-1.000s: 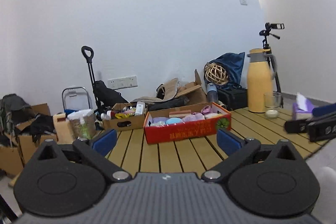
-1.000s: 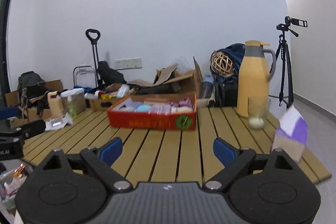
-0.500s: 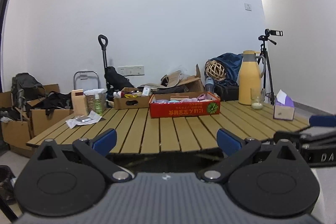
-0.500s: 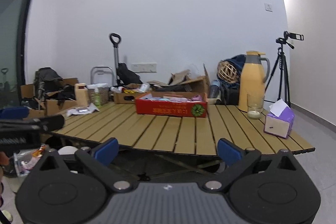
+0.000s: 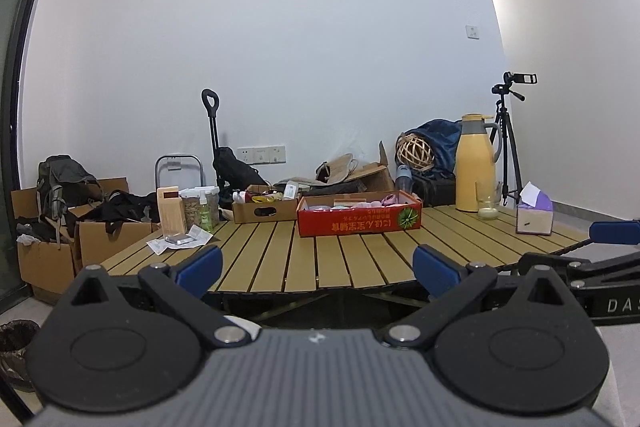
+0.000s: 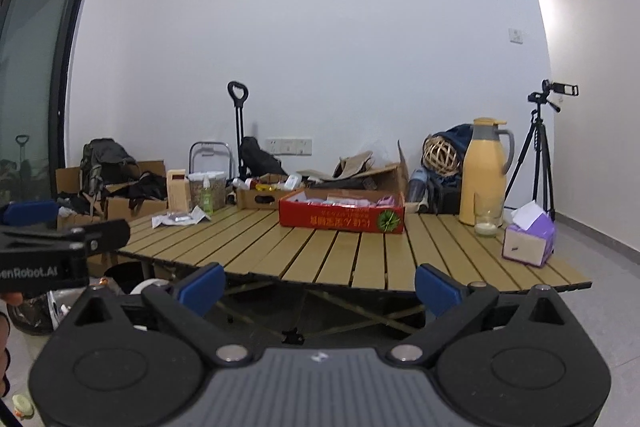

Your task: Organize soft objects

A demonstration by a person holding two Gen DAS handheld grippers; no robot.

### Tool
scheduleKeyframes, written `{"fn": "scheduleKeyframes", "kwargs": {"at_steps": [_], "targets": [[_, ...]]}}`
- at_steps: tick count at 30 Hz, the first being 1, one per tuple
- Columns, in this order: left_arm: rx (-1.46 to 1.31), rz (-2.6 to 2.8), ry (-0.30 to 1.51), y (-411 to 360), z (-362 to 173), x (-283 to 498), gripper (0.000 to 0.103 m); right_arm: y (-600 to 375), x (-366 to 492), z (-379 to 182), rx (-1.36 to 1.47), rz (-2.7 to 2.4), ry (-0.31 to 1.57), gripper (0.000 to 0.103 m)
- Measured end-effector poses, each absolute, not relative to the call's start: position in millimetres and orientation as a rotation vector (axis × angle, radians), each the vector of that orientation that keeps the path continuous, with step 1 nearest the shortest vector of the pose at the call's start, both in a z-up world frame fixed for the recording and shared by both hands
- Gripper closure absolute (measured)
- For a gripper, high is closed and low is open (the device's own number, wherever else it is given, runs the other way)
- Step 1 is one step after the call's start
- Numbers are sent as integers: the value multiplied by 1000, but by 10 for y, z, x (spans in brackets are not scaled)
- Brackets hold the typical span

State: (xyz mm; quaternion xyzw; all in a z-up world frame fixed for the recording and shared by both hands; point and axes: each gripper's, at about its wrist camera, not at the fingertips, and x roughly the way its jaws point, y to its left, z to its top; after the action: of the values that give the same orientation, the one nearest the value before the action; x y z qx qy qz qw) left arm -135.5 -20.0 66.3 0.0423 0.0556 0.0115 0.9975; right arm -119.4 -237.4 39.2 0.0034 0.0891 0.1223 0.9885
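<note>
A red cardboard box with pink, white and pale blue soft items inside stands at the far middle of the slatted wooden table; it also shows in the right wrist view. My left gripper is open and empty, held back from the table's near edge. My right gripper is open and empty, also off the table's near edge. Each gripper shows at the side of the other's view.
On the table stand a yellow thermos, a glass, a purple tissue box, a small cardboard box, jars and papers. Cardboard boxes and bags crowd the floor at left. A tripod stands right.
Both grippers have pulled back and away from the table, so the table and box look smaller and farther. Both stay open and empty.
</note>
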Motion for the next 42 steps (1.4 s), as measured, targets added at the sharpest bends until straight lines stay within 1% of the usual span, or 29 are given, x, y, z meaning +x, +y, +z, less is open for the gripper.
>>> {"fn": "scheduleKeyframes", "kwargs": {"at_steps": [19,42], "targets": [[81,17,91,-172,666,-1327,0,-2420,-1123,411,23,239,163,1],[69,17,70,-137,703,-1433,0,-2406,-1257,430,16,251,127,0]]}}
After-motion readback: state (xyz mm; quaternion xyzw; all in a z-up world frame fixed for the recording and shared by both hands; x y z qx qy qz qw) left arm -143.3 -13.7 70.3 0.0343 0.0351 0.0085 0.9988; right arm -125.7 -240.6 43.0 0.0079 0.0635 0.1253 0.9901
